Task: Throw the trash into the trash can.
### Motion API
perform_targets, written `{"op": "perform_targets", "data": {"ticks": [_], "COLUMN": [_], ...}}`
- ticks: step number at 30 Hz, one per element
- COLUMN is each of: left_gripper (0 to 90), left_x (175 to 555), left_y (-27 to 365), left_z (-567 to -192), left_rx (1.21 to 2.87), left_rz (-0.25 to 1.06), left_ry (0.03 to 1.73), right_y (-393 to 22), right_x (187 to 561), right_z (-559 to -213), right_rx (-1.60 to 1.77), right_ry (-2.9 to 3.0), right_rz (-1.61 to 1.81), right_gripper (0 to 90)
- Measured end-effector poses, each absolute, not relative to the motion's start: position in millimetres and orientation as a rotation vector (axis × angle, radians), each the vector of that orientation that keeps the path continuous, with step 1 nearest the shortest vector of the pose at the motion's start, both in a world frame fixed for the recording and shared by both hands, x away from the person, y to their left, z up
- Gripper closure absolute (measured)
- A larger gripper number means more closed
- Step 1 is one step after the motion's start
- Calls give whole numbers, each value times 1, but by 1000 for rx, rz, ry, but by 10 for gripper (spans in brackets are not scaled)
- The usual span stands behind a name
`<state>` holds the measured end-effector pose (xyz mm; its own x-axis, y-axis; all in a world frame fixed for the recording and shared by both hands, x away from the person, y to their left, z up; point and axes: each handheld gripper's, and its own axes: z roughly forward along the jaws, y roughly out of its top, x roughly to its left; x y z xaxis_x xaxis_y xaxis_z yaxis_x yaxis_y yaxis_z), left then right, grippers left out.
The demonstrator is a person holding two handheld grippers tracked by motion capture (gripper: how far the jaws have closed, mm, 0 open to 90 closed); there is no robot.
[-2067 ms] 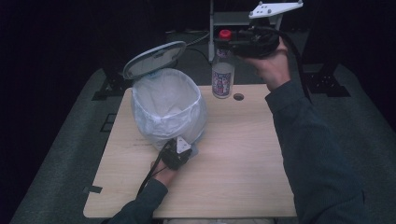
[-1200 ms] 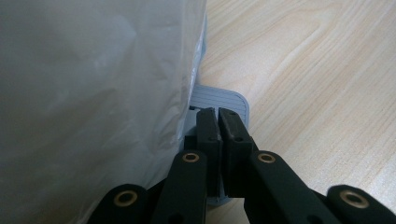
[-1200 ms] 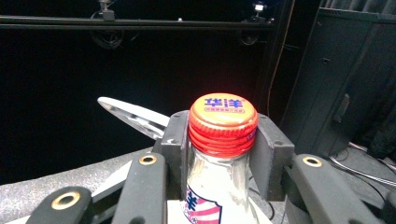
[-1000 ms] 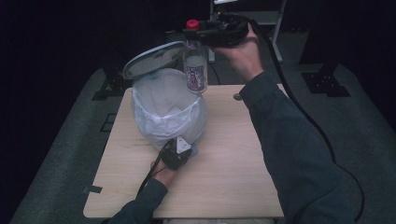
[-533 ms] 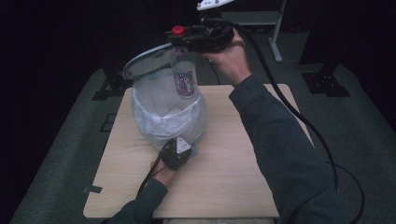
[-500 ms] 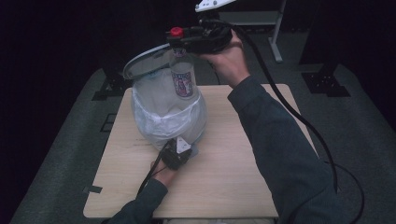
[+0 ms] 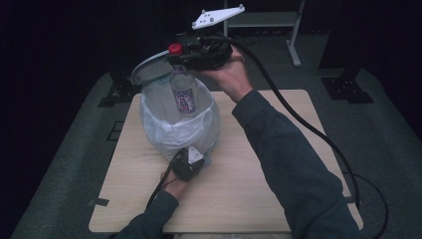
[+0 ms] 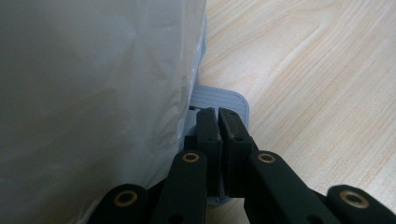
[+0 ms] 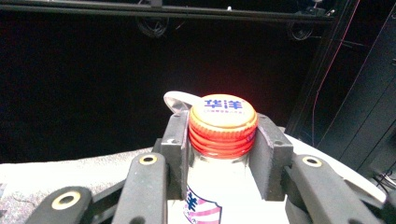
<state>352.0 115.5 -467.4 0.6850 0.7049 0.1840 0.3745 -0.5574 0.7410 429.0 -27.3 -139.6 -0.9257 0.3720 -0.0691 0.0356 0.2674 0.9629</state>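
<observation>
Standing on the left half of the wooden desk (image 7: 278, 164) is a pedal bin (image 7: 180, 124) lined with a white plastic bag (image 7: 164, 132); its lid (image 7: 149, 69) is raised at the far side, leaving the mouth open. The bag's interior appears pale, and no contents can be made out inside it.

Above the open mouth, a clear glass bottle (image 7: 183, 92) hangs upright, its lower part at the level of the bin's rim. The bottle carries a printed label (image 7: 184, 101) and a red cap (image 7: 174, 48). The right gripper (image 7: 186, 59) holds it with fingers (image 9: 271, 154) clamped on either side of the neck, just below the cap.

At the bin's near base, the left gripper (image 7: 188, 162) rests low on the desk. In the left gripper view its fingers (image 8: 208, 135) are pressed together with nothing between them, lying on the grey ribbed pedal (image 8: 219, 98) that juts from beneath the bag.
</observation>
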Motion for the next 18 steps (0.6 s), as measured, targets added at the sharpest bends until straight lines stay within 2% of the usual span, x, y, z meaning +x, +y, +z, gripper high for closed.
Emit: {"op": "perform_targets", "data": {"ticks": [18], "left_gripper": [877], "left_x": [352], "left_y": [116], "left_z": [-467], "left_rx": [2209], "left_rz": [610], "left_ry": [823], "right_y": [-6], "right_x": [435], "right_z": [-186], "right_rx": [392], "right_ry": [2316], "right_rz": [1624], "right_gripper": [607]}}
